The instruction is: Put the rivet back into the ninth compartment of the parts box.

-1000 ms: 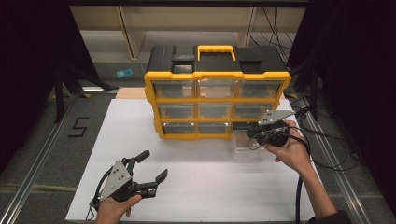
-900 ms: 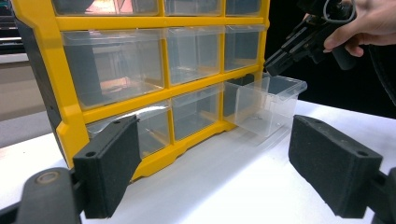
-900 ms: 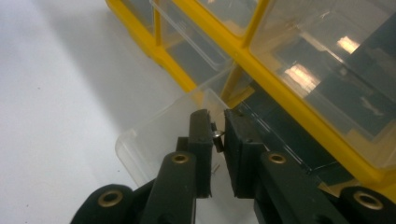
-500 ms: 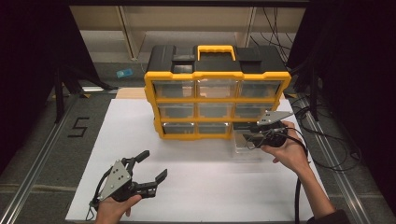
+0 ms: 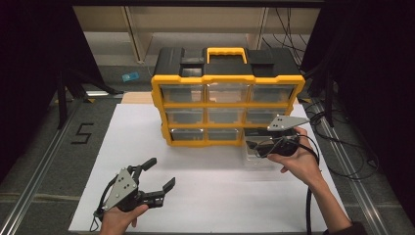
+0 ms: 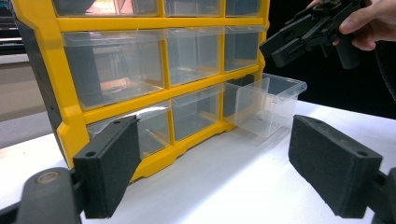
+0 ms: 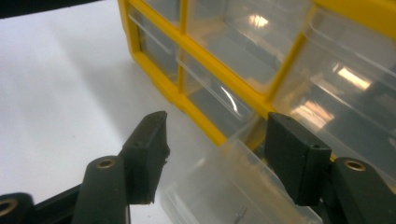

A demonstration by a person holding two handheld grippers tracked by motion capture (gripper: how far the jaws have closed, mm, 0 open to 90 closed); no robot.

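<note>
A yellow and black organizer with clear drawers stands on the white sheet. Its bottom right drawer is pulled out toward me. My right gripper hovers just over that drawer's front. Its jaws have just been opening, and in the right gripper view the drawer lies below and between the spread jaws without the pads pressing on it. My left gripper rests open at the front left with nothing between its jaws. The left gripper view looks across at the organizer, the drawer and the right gripper.
The white sheet covers the table between the organizer and me. Metal rails run along both sides. Cables lie to the right of the sheet, and a shelf stands behind the organizer.
The right gripper's jaws have spread apart over the pulled-out drawer's front. The left gripper has stayed where it was.
</note>
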